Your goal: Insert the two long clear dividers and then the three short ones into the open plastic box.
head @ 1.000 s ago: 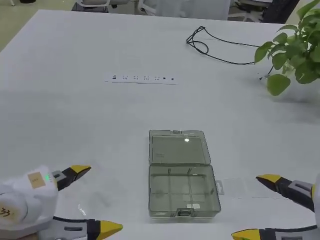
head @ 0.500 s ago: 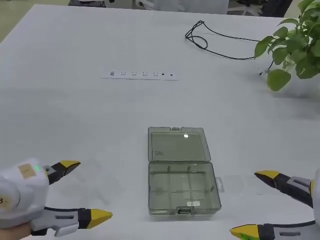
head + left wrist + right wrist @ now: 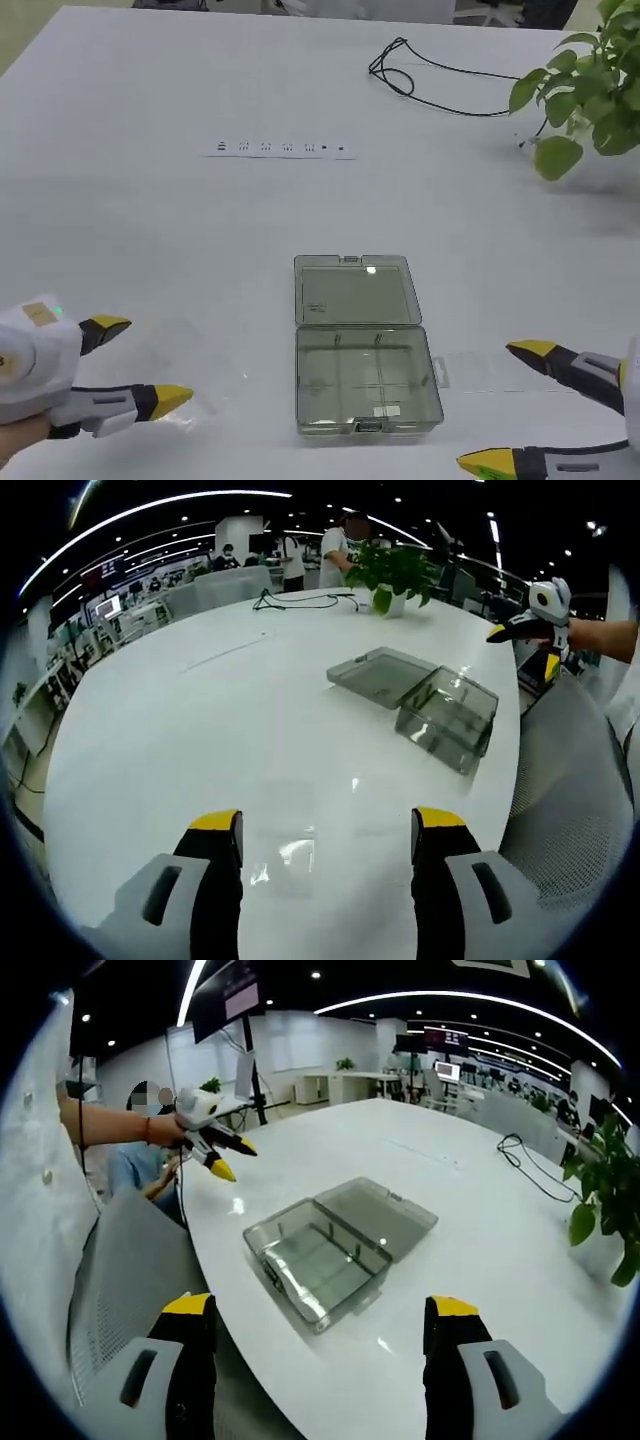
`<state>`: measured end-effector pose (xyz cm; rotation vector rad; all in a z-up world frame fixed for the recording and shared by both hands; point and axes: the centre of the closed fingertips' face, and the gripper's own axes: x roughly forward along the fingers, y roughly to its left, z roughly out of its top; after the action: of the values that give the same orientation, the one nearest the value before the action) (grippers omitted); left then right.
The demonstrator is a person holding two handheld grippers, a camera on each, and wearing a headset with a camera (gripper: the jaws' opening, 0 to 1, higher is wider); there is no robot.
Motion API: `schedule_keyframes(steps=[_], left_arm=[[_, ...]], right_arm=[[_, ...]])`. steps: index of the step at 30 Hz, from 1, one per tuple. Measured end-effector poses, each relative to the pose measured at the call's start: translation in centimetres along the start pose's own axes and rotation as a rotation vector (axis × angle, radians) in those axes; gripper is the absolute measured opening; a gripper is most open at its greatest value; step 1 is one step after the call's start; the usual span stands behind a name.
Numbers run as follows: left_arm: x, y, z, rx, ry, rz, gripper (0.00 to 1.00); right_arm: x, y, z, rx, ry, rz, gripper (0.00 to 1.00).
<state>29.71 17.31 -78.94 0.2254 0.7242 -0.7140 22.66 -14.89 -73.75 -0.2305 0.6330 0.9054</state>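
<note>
The smoky clear plastic box [image 3: 368, 390] lies lid-open on the white table [image 3: 200, 230]. Left of the box, the left gripper [image 3: 148, 361] hovers over faint clear divider pieces [image 3: 290, 855], jaws spread and empty — right of the box, the right gripper [image 3: 502, 405] gapes likewise, beside another clear flat piece [image 3: 478, 372].

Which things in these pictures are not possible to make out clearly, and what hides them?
Clear dividers, head view, right of the box: transparent on the white table; number and lengths unreadable.
Clear pieces, left gripper view, ahead of the open left gripper: only glints; count unclear.
Box interior, head view: lines in the tinted base, slots or seated dividers, cannot tell.
Right gripper, head view: body cut off by the bottom right corner.
</note>
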Motion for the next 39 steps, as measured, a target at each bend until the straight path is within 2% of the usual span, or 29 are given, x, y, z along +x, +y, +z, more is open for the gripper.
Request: schedule_keyframes(steps=[3, 4, 5, 7, 11, 14, 19, 22, 28, 32, 39], left_arm=[[0.3, 1.0, -1.0, -0.039, 0.069, 0.035, 0.6], [0.7, 1.1, -0.8, -0.028, 0.06, 0.029, 0.58], [0.8, 1.3, -0.9, -0.029, 0.07, 0.033, 0.56], [1.0, 1.7, -1.7, -0.021, 0.124, 0.047, 0.53], [1.7, 2.1, -2.4, -0.016, 0.173, 0.052, 0.46], [2.1, 2.5, -3.3, 0.008, 0.227, 0.07, 0.44], [2.6, 2.4, -4.2, 0.02, 0.273, 0.068, 0.43], [2.7, 2.4, -4.6, 0.024, 0.295, 0.065, 0.43], [2.8, 2.4, -4.7, -0.014, 0.308, 0.064, 0.42], [2.8, 2.5, -4.7, -0.011, 0.308, 0.067, 0.42], [2.9, 2.6, -4.7, -0.019, 0.338, 0.073, 0.42]], right_arm=[[0.1, -0.1, 0.0, 0.004, 0.001, -0.001, 0.86], [0.1, -0.1, 0.0, 0.005, 0.0, -0.001, 0.86], [0.1, -0.1, 0.0, 0.005, -0.001, -0.001, 0.86], [0.1, -0.1, 0.0, 0.007, -0.001, -0.002, 0.86], [0.1, -0.3, 0.0, 0.012, -0.003, -0.006, 0.86], [0.1, -0.4, 0.2, 0.016, -0.011, -0.011, 0.86], [0.0, -0.5, 0.2, 0.012, -0.009, -0.016, 0.85], [0.1, -0.5, 0.1, 0.013, -0.007, -0.016, 0.85], [0.2, -0.6, 0.4, 0.009, -0.013, -0.016, 0.85], [0.3, -0.7, 0.6, 0.007, -0.016, -0.015, 0.85], [0.6, -0.4, 0.8, 0.002, -0.02, -0.006, 0.85]])
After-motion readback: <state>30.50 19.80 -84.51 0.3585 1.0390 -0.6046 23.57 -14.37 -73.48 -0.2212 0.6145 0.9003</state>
